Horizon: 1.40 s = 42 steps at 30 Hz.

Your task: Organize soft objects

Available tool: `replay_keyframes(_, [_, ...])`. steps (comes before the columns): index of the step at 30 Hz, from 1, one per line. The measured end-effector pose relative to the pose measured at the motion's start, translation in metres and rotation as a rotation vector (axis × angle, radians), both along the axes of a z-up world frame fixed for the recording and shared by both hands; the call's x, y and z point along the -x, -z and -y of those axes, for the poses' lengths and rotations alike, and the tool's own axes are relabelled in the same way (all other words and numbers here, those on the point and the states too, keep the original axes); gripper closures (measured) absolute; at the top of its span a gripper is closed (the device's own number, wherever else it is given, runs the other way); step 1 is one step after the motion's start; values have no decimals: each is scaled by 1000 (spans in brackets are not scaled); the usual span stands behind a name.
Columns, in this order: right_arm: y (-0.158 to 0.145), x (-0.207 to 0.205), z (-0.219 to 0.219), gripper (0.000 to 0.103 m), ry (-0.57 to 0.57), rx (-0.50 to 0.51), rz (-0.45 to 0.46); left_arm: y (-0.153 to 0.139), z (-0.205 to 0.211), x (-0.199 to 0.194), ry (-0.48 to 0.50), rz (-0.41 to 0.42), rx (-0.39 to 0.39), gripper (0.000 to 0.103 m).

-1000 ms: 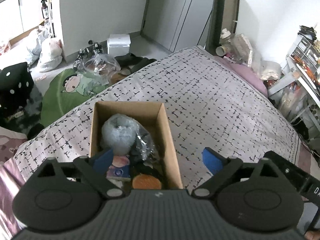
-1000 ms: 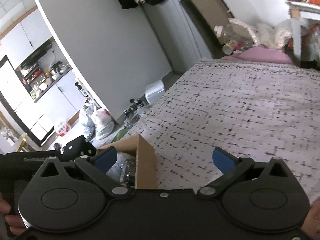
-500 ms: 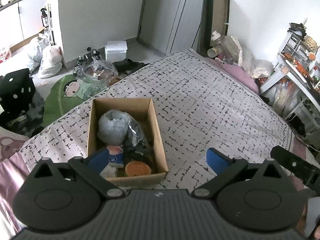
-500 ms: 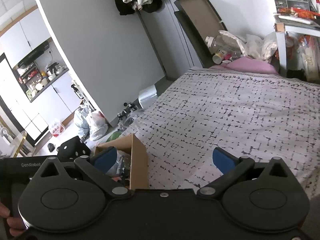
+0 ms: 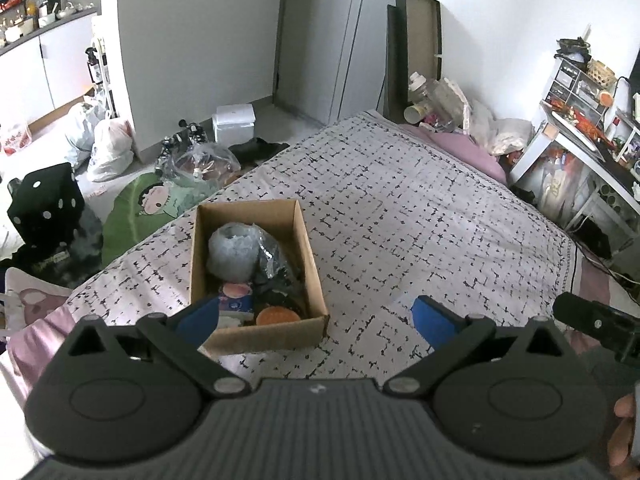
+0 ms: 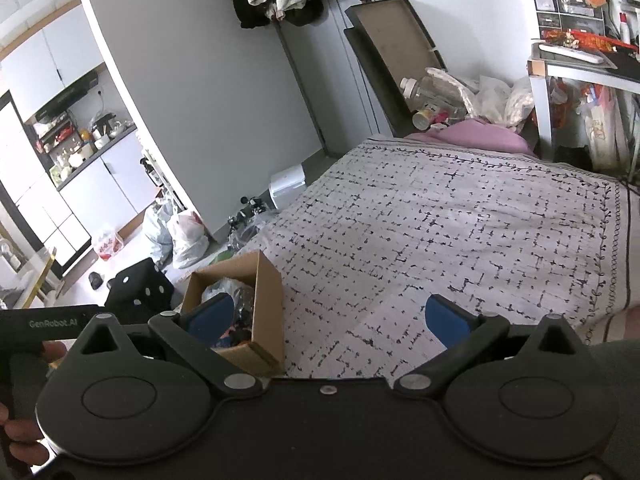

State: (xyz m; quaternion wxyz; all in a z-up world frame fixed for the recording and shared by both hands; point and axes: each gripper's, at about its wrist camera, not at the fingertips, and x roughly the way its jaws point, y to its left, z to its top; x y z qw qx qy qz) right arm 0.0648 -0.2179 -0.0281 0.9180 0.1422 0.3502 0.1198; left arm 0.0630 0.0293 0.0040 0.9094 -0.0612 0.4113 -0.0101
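Patterned bed (image 5: 420, 216) in cluttered room, box (image 5: 256, 332) of soft things left of my empty, wide-open left gripper (image 5: 316, 318), right gripper (image 6: 326, 318) likewise.

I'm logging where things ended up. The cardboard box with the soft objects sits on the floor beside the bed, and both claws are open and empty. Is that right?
Not quite. The cardboard box sits on the patterned bedspread, not on the floor; the left wrist view shows it. The rest holds: the left claw and the right claw are open and empty.
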Motion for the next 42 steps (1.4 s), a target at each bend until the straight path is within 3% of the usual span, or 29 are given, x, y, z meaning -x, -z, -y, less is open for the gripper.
replay_keyframes(21, [-38,39,-3,0,22,91,71,-29,9,47,5,79,-48,1])
replay_keyframes(34, [-43,43,-12,0,30,154,80,-41,4,59,16,111,-48,1])
replay_keyframes(42, [-43,45,-13,0,28,136,66,-42,2,60,10,111,-49,1])
